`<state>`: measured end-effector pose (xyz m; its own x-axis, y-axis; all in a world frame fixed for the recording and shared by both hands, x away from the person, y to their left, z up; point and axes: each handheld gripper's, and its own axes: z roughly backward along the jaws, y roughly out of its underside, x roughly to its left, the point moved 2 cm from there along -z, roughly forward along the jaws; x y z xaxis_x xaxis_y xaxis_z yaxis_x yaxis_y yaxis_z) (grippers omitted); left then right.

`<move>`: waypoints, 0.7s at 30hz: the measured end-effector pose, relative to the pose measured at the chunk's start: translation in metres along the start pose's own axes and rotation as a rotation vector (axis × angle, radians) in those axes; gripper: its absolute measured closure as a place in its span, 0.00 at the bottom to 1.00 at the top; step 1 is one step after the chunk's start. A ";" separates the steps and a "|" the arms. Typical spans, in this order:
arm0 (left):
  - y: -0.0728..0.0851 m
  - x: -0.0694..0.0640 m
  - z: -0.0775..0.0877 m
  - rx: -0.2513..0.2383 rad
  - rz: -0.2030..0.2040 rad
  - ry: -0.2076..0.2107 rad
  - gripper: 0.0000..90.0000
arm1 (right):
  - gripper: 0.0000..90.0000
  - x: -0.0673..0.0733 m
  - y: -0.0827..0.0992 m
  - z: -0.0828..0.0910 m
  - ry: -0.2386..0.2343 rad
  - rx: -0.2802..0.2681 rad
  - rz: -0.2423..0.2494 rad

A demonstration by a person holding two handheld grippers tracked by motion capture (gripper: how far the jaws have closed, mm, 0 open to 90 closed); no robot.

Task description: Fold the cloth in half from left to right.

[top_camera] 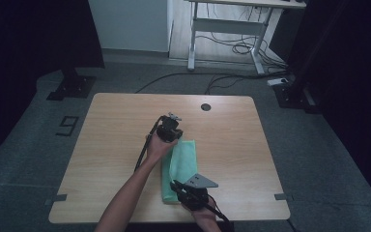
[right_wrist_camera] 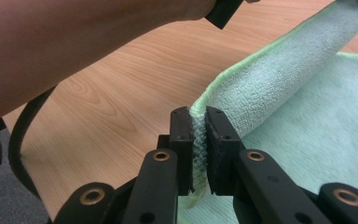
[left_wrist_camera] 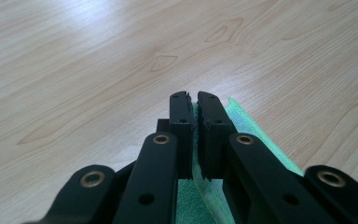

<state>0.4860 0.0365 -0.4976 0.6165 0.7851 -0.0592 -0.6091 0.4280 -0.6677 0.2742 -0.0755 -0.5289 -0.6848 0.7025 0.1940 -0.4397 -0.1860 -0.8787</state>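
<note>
A light green cloth (top_camera: 182,164) lies folded lengthwise on the wooden table (top_camera: 116,125), near its middle front. My left gripper (top_camera: 173,137) is at the cloth's far left corner, shut on that corner; in the left gripper view the green cloth (left_wrist_camera: 196,154) is pinched between the jaws of the left gripper (left_wrist_camera: 194,95). My right gripper (top_camera: 175,185) is at the near left corner. In the right gripper view the right gripper (right_wrist_camera: 196,112) is shut on the cloth's edge (right_wrist_camera: 199,144), and the lifted fold (right_wrist_camera: 279,70) runs away toward the far corner.
A forearm (top_camera: 125,198) reaches in from the bottom left across the table. A dark round grommet (top_camera: 206,107) sits near the far edge. Bare wood lies left and right of the cloth. A desk frame (top_camera: 227,29) and cables (top_camera: 232,77) are on the floor beyond.
</note>
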 end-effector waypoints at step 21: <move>0.000 -0.014 -0.038 0.051 0.001 0.014 0.93 | 0.90 -0.023 0.019 0.008 0.039 0.055 -0.054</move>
<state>0.4962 0.0083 -0.5250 0.6225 0.7794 -0.0709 -0.6342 0.4494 -0.6292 0.2772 -0.1011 -0.5464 -0.6362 0.7389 0.2222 -0.5074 -0.1836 -0.8419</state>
